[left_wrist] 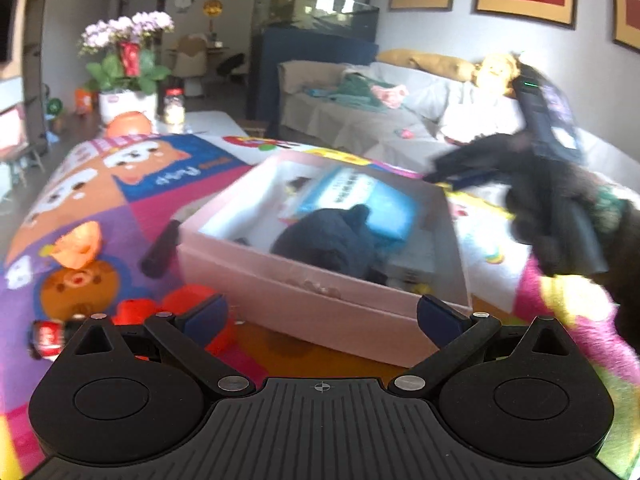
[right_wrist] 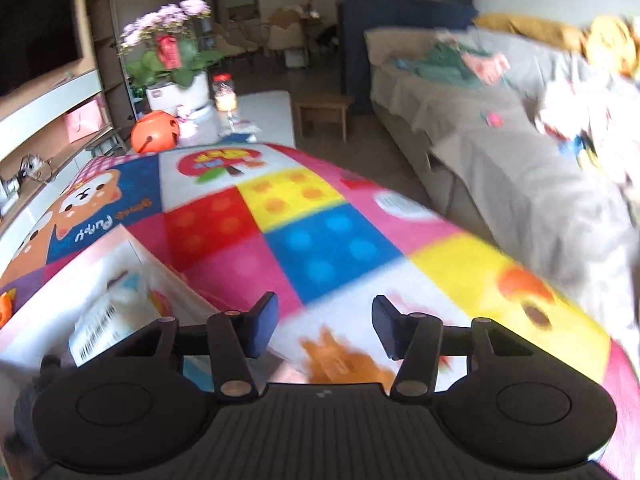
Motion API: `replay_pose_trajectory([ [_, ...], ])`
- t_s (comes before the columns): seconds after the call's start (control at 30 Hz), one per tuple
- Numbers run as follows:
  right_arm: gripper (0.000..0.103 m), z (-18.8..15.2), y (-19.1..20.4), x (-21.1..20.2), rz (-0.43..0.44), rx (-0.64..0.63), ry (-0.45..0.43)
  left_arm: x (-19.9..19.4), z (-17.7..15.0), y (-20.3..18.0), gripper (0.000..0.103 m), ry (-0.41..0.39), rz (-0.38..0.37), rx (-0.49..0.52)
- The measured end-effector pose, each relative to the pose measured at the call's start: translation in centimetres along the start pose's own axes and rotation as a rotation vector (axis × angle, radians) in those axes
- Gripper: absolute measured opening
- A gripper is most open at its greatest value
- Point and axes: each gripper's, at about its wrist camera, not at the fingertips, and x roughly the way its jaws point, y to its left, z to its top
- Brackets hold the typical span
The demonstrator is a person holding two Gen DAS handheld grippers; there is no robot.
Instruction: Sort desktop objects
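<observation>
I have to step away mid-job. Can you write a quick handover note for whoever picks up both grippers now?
Left gripper: open, empty, facing the pink box.
Right gripper: open, empty, over the colourful mat beside the box.
Done: a dark cloth item and a blue-and-white packet lie in the box.
Left on the mat: black cylinder, orange piece, red items, small red can.
</observation>
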Motion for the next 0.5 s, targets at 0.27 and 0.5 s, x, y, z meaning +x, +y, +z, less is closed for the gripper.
replay_pose_trajectory([
  [0.27,0.035,-2.9,-1.3,-2.5,0.069,-0.059,-0.040,-1.3,-1.5,3.9,0.103,0.029,0.198,-0.030],
  [0.5,0.033,-5.9,1.0,-6.0,0.209,-0.133,0.015,-3.8,-1.6,6.2,0.103,-0.003,0.290,-0.062],
])
